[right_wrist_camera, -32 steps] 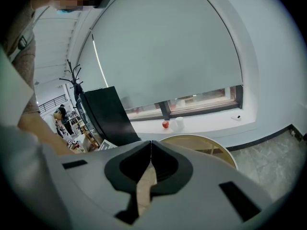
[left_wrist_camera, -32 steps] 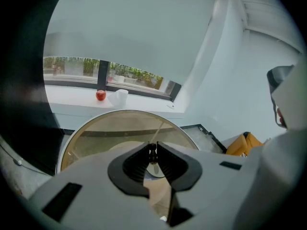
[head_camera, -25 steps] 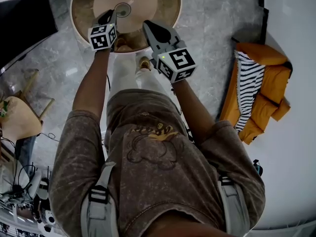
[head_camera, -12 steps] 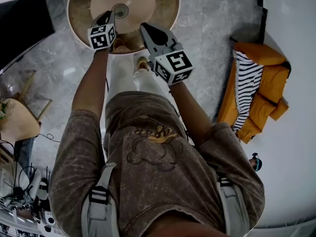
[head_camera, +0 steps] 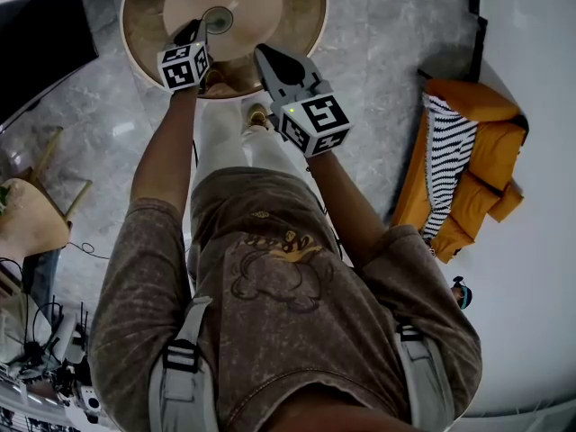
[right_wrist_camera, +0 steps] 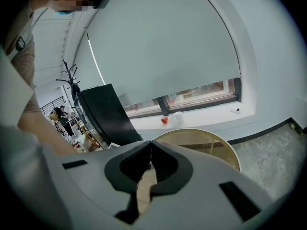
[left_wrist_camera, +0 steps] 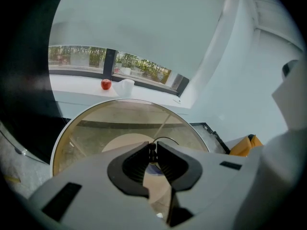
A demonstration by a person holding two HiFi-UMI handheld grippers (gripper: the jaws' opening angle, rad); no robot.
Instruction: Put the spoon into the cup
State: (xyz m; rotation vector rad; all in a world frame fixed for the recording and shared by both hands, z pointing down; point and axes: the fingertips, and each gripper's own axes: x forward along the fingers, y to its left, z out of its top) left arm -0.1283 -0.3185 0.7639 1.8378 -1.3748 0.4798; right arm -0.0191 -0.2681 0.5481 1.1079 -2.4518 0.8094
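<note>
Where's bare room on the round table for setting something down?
Free: the table top right of the cup out to the rim, and the left side by the rim. Crowded: centre, with cup and left gripper gripping the spoon; right gripper overhangs the near edge.

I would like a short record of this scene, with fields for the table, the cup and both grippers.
table: round glass top
left gripper: jaws closed on a thin dark thing, probably the spoon
right gripper: jaws together, nothing between them
cup: on the table, just ahead of the left gripper
window sill: a red apple
</note>
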